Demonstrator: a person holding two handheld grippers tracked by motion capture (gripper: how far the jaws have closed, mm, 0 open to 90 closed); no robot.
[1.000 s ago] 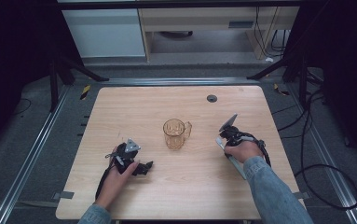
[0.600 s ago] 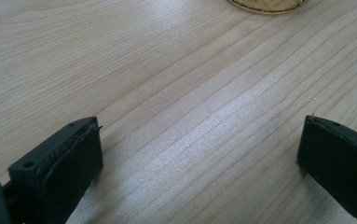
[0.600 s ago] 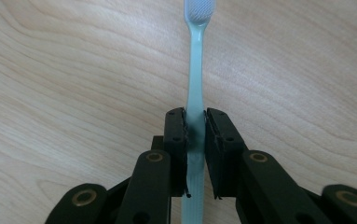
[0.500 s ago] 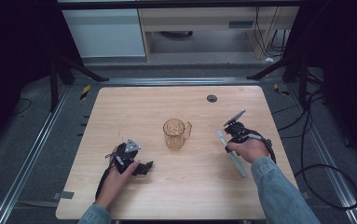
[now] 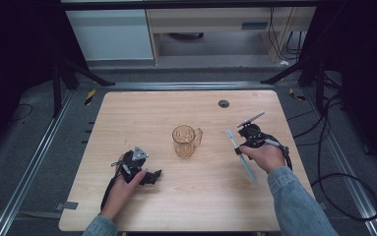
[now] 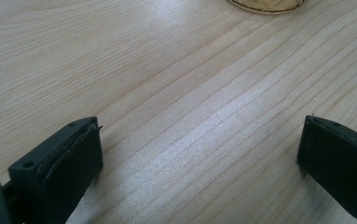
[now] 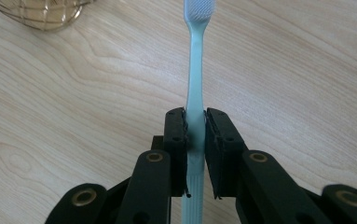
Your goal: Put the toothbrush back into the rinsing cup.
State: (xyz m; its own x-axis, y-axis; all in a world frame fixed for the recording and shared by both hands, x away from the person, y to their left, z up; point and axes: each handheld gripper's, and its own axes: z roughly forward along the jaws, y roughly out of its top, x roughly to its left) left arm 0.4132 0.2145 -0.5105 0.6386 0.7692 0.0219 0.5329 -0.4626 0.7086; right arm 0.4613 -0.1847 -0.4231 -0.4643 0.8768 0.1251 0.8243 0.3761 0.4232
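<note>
Toothbrush [image 7: 195,70] is the thing in hand: the right gripper [image 7: 195,140] has its two black jaws pinched tight on the pale blue-green handle, bristle head pointing away from the camera that rides on it. That close view shows the grip plainly, pads flat on either side of the handle, with a curve of the amber mug [image 7: 41,14] at the top left corner. From the high view the toothbrush [image 5: 241,155] reads as a thin pale stick slanting across the right gripper [image 5: 240,147], off to the right of the mug [image 5: 185,141], which stands upright near the middle of the wooden table [image 5: 141,108]. The left gripper [image 5: 152,176] rests low on the table to the lower left of the mug, in the person's hand. Its own view shows what the high one cannot: the jaws stand wide apart with bare wood grain between them, and the mug's base [image 6: 267,4] just at the top edge.
</note>
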